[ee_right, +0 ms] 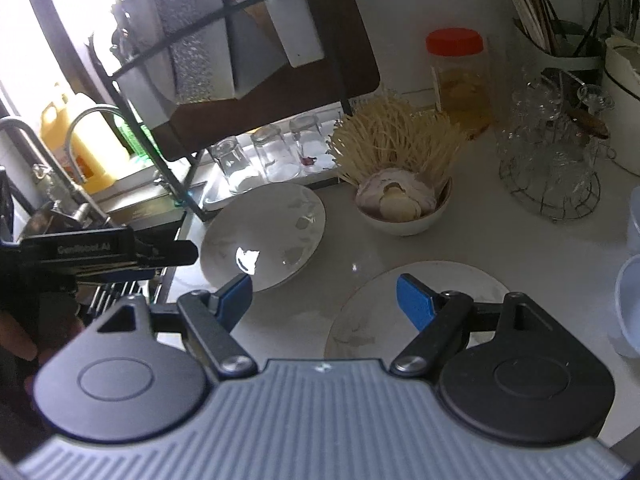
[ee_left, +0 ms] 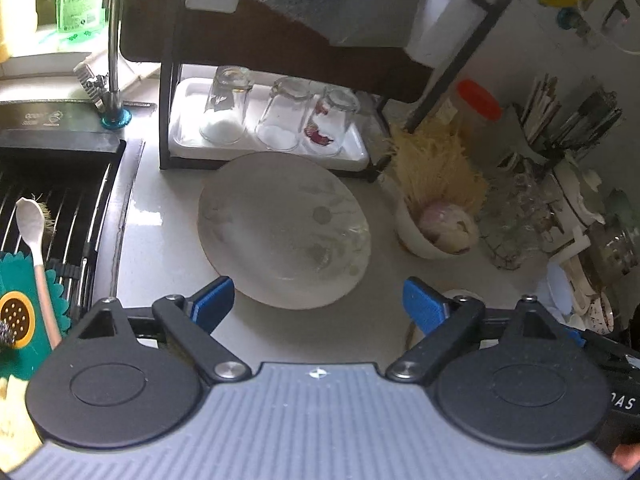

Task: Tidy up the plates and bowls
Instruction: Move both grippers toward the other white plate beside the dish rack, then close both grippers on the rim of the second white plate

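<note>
Both grippers hang over the white counter with their blue-padded fingers spread wide and nothing between them. From the left gripper, the large pale plate lies flat just ahead of the fingertips, faint flower marks on its face, untouched. Beyond it stands the dark dish rack, and on the white tray at the rack's foot sit three upturned glasses in a row. To the plate's right is a white bowl holding dry noodles and what looks like garlic (the picture is too soft to be sure). Off to the left, a white spoon rests over the sink's drying grid, near the tap.

The right gripper hovers above a second plate, which lies flat on the counter partly beneath its right finger; I cannot tell whether a pad touches it. The first plate shows ahead and to the left, with the left gripper's dark body level with its left edge. Farther back are the bowl, a red-lidded jar, and a wire basket of glassware.
</note>
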A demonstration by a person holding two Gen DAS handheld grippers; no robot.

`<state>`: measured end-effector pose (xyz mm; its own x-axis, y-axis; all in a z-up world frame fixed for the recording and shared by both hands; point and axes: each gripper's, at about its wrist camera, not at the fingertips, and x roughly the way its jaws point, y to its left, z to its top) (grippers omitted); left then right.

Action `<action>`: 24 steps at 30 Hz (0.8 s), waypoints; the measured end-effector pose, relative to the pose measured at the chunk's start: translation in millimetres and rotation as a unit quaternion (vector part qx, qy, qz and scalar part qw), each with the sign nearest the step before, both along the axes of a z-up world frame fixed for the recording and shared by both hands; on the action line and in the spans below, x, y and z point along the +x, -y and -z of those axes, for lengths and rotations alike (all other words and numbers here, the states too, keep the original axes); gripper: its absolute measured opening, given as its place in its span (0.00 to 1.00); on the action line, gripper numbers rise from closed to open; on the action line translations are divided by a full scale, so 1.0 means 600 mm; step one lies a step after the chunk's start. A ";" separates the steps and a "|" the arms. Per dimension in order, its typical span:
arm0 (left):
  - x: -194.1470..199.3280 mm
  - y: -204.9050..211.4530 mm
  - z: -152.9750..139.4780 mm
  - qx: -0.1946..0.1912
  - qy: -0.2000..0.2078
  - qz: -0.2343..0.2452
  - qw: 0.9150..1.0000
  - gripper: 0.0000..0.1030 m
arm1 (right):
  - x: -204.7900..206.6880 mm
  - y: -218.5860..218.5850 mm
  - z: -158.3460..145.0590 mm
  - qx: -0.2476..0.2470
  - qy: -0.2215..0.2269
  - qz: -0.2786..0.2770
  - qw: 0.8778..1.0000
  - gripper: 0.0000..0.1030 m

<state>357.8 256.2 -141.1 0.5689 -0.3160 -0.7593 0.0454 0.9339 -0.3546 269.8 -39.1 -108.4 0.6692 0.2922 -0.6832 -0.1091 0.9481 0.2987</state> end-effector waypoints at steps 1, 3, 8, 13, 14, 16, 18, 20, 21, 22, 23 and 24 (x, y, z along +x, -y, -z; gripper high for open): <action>0.009 -0.005 0.006 -0.001 -0.002 0.001 1.000 0.91 | 0.007 -0.003 0.003 0.003 -0.004 0.002 1.000 0.79; 0.023 -0.015 0.013 -0.004 -0.002 0.003 1.000 0.91 | 0.022 -0.012 0.012 0.008 -0.012 0.002 1.000 0.79; 0.071 -0.040 0.043 0.000 -0.016 0.009 1.000 0.91 | 0.061 -0.023 0.036 0.017 -0.035 0.017 0.999 0.78; 0.112 -0.062 0.074 0.004 -0.036 0.009 0.999 0.91 | 0.096 -0.030 0.052 0.026 -0.044 0.028 0.998 0.78; 0.119 -0.064 0.080 0.007 -0.038 0.010 0.999 0.91 | 0.103 -0.033 0.054 0.026 -0.044 0.028 0.998 0.78; 0.131 -0.070 0.090 0.015 -0.042 0.012 0.999 0.91 | 0.117 -0.040 0.062 0.027 -0.048 0.029 0.998 0.78; 0.141 -0.077 0.099 0.013 -0.044 0.015 0.999 0.91 | 0.131 -0.049 0.070 0.027 -0.053 0.025 0.998 0.78; 0.153 -0.084 0.108 0.014 -0.047 0.016 0.999 0.91 | 0.146 -0.061 0.078 0.026 -0.055 0.019 0.998 0.78; 0.158 -0.087 0.111 0.014 -0.047 0.017 0.999 0.91 | 0.152 -0.068 0.081 0.025 -0.056 0.015 0.998 0.78; 0.164 -0.090 0.114 0.013 -0.046 0.018 0.999 0.90 | 0.159 -0.074 0.085 0.025 -0.058 0.013 0.998 0.77; 0.169 -0.094 0.117 0.011 -0.046 0.019 0.999 0.90 | 0.166 -0.079 0.088 0.026 -0.060 0.012 0.998 0.75; 0.176 -0.097 0.122 0.012 -0.049 0.018 0.999 0.90 | 0.173 -0.084 0.093 0.027 -0.063 0.011 0.998 0.74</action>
<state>463.2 314.2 -214.1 0.4804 -0.3152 -0.8185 0.0446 0.9407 -0.3362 373.8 11.1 -164.2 0.5853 0.3168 -0.7463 -0.0458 0.9320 0.3597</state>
